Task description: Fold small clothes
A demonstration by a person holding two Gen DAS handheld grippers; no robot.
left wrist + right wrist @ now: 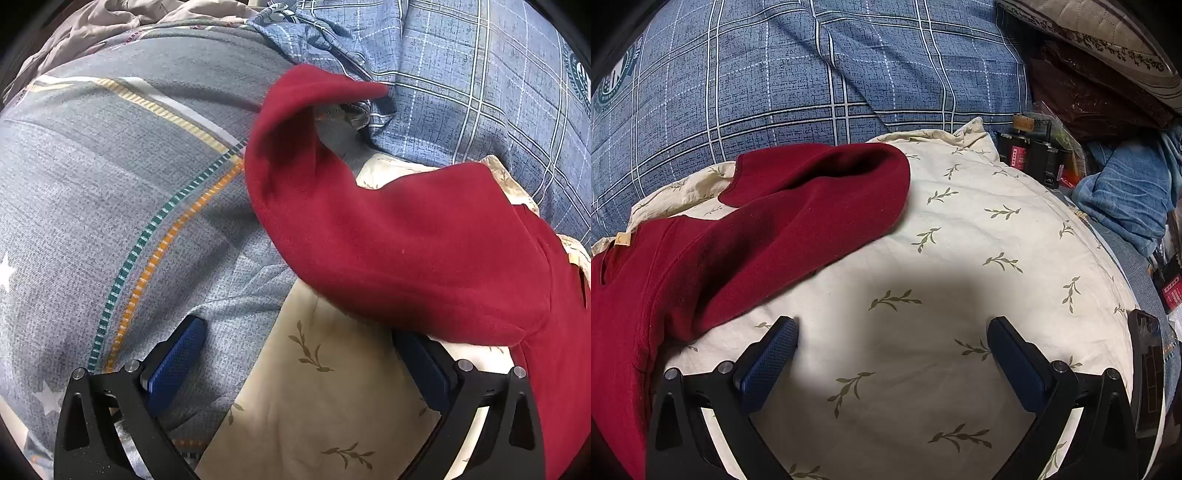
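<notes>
A grey striped bed cover and a blue checked quilt are lying under a cream leaf-print pillow. A red shirt is lying across the pillow, its sleeve just ahead of the left gripper and left of the right gripper. Both sets of jaws are standing wide open, gripping nothing.

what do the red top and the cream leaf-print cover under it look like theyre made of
Red top: looks like soft fleece or brushed knit, matte with a faint fuzzy nap and thick rounded folds; the exact fibre can't be told.
Cream cover: looks like thin woven cotton or a cotton blend, matte, with fine creases and a flat printed sprig pattern.
</notes>
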